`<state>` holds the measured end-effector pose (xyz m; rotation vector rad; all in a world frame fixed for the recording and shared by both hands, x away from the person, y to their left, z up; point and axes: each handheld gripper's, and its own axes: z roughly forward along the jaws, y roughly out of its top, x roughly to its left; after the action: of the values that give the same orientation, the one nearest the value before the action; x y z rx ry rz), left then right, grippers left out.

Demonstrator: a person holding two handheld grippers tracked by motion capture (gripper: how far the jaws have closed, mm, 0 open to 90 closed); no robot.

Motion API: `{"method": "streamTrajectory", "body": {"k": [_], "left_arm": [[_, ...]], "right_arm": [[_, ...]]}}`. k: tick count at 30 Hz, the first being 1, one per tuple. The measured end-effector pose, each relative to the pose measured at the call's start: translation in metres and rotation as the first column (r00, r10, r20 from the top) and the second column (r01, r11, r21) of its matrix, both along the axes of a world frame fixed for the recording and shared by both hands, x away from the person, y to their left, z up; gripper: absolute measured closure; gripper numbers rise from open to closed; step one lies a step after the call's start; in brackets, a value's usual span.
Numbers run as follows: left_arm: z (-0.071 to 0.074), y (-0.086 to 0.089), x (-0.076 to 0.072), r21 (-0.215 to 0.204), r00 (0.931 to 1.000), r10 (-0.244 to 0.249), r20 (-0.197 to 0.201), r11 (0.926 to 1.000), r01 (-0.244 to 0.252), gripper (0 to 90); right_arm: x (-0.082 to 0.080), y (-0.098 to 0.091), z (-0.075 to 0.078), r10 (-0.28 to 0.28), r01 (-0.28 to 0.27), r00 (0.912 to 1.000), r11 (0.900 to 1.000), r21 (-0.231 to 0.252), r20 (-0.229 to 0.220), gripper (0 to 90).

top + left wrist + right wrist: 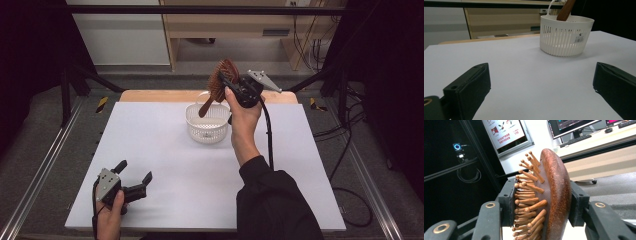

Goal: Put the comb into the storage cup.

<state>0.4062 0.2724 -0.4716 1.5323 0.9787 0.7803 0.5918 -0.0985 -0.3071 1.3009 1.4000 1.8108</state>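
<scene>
White sheeting covers the bench [165,165], and pale wooden furniture stands behind it in a dim, black-framed cell. Near the far edge of the bench sits a white slotted basket [207,125], which serves as the landmark for everything else.

Directly above the basket and slightly behind it, the right gripper [231,86] is raised in the person's hand. Its fingers [507,202] are clamped on the head of a brown wooden hairbrush [218,82]: one pad presses the bristle side, the other the smooth rounded back. The brush handle slants down toward the basket; its tip reaches the rim, but whether it touches the basket cannot be told from the high view. In the right gripper view the brush's handle is cut off at the bottom edge, and the lower bristles blur together. In the left gripper view just the handle's end shows over the basket's rim, the rest cropped by the top edge.

Well in front of the basket and to its left, near the bench's near edge, the left gripper [134,176] rests low over the sheet, its fingers [471,87] spread wide with nothing between them. The basket's inside is hidden behind its wall.
</scene>
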Motion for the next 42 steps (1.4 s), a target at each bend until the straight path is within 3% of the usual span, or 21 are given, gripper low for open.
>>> {"method": "streamTrajectory", "body": {"k": [34,42], "left_arm": [[0.0,0.0,0.0,0.002,1.0,-0.008,-0.001,1.0,0.008,1.4],[0.0,0.0,0.0,0.0,1.0,-0.008,-0.003,1.0,0.008,1.4]], "right_arm": [[0.005,0.002,-0.03,-0.012,0.013,0.9991,0.9998,0.017,-0.04,50.2],[0.006,0.006,-0.035,-0.01,0.01,0.9995,0.9999,0.011,-0.031,50.1]]}}
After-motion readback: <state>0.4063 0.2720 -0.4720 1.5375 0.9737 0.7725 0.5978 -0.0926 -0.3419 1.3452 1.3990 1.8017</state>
